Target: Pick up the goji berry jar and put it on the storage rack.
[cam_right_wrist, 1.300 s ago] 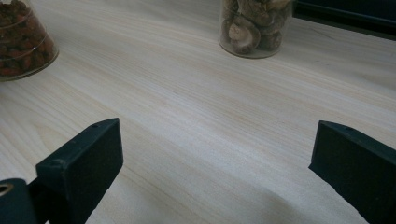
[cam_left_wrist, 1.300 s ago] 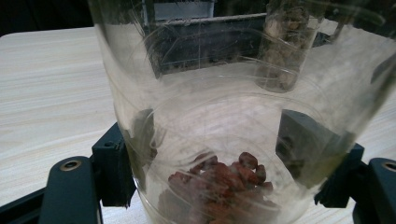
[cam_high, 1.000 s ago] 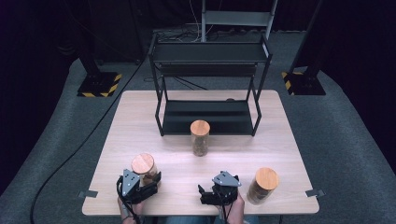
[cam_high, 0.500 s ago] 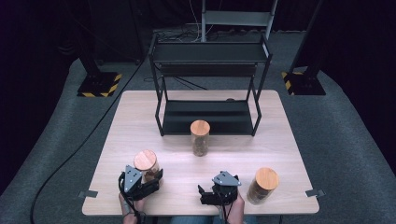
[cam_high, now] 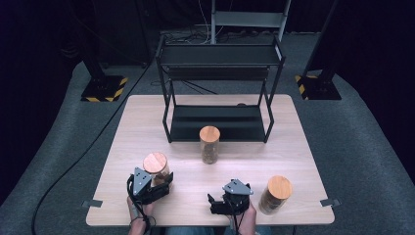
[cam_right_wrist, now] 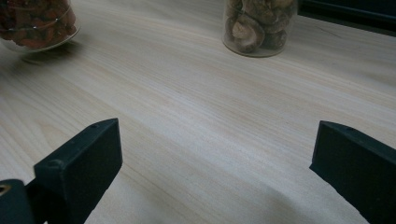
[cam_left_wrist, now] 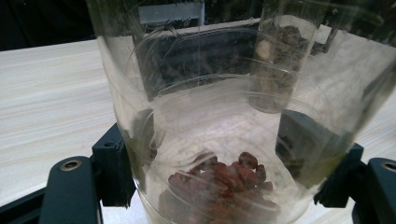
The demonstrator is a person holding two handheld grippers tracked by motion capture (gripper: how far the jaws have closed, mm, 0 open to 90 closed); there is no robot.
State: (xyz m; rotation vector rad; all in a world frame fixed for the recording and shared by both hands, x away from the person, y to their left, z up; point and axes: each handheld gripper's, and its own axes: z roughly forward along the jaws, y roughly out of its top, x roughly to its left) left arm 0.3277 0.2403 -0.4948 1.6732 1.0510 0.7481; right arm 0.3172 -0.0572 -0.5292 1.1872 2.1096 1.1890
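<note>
Jaws of left gripper [cam_left_wrist: 224,186] flank glass jar [cam_left_wrist: 233,116], apparently touching.

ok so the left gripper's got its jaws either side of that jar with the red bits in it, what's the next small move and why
Probably close the left gripper gently on the jar. Its jaws flank the glass low on both sides and look to be at or near the wall, though I can't tell whether they grip yet. The jar seems to stand on the table, and the right gripper is open, holding nothing, so a firm hold comes before lifting.
</note>
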